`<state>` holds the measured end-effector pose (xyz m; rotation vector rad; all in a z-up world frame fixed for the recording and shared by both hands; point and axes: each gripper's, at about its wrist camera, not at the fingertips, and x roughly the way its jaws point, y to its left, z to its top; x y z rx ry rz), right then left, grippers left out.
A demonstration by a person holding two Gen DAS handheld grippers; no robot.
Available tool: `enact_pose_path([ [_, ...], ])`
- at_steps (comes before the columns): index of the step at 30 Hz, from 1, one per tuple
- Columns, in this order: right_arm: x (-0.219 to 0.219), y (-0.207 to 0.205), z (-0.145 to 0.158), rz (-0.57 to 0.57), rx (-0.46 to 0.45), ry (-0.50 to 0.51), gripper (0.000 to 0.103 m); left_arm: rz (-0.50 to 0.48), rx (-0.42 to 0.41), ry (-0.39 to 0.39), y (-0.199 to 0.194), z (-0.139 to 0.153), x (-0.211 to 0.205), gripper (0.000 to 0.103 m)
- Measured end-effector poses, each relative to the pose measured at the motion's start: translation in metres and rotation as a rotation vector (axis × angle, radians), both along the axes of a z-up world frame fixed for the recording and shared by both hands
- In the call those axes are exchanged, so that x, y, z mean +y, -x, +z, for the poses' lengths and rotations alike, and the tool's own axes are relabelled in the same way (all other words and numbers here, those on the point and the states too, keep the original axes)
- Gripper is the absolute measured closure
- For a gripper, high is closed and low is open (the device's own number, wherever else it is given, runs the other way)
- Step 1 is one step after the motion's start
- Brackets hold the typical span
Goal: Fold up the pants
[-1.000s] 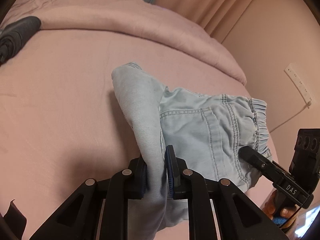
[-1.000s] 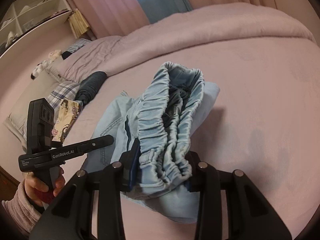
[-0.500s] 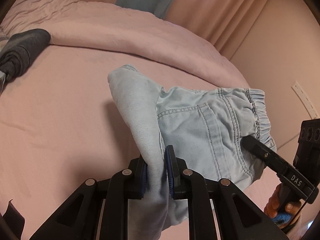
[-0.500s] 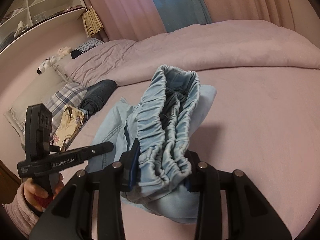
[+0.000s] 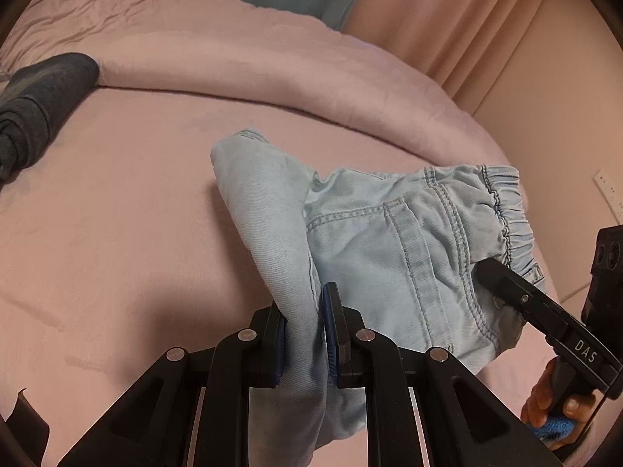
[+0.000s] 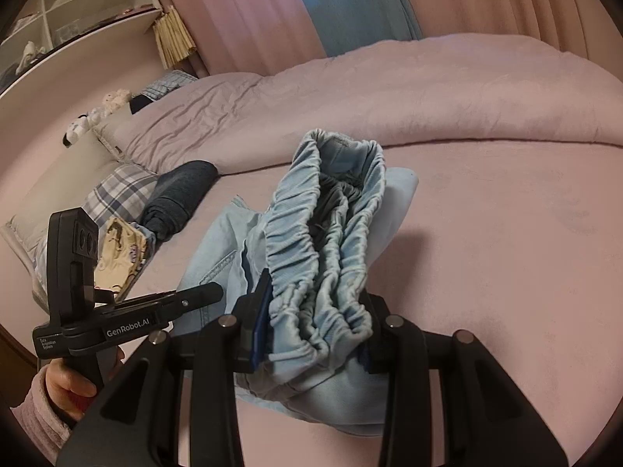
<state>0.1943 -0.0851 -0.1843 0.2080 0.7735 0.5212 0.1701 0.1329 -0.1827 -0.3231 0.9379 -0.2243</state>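
Between the blue pads of the left gripper (image 5: 305,334) a thick fold of pale denim is pinched tight, the jaws nearly together on the leg end of the pants (image 5: 389,249), while the right gripper (image 6: 317,334) is clamped wider on the bunched elastic waistband (image 6: 327,257), its pads pressing both sides of the gathered cloth. Neither grip has altered over the last second; what has changed is the setting around them. Both hand-held tools have travelled together across the bed (image 5: 117,214), carrying the already doubled-over pants with them, slung between the 2 grips with the lower folds close over the sheet; whether they touch it cannot be told. In the left view the dark rolled garment (image 5: 43,105) now shows far more fully than 1 second ago, and in the right view the shelving (image 6: 78,4) and the plaid pillow (image 6: 117,194) have come further into sight. The bundle keeps its shape, with the pocket seam and the waistband lying as before, so the fold looks to have survived the carry. That suggests the folding proper is mostly done and this step is transport toward the dark garment and the patterned cloth (image 6: 120,253) by the pillow, probably for setting down there.
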Motion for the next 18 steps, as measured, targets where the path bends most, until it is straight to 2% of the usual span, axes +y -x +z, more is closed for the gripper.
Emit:
enact_pose_path([
  [3, 0.003, -0.014, -0.015, -0.006, 0.046, 0.017, 0.067, 0.007, 0.034, -0.013, -0.01, -0.016, 0.001, 0.089],
  [8, -0.005, -0.029, -0.043, -0.036, 0.135, 0.037, 0.065, 0.011, 0.046, -0.047, -0.012, -0.027, 0.006, 0.089],
  [14, -0.027, -0.035, -0.07, -0.083, 0.272, -0.011, 0.052, 0.048, 0.078, -0.052, -0.008, -0.031, 0.013, 0.074],
  [16, -0.033, -0.032, -0.069, -0.097, 0.294, -0.025, 0.049, 0.065, 0.082, -0.081, -0.004, -0.025, 0.013, 0.07],
  [18, -0.037, -0.029, -0.064, -0.117, 0.294, -0.014, 0.042, 0.083, 0.062, -0.132, 0.001, -0.015, 0.011, 0.067],
])
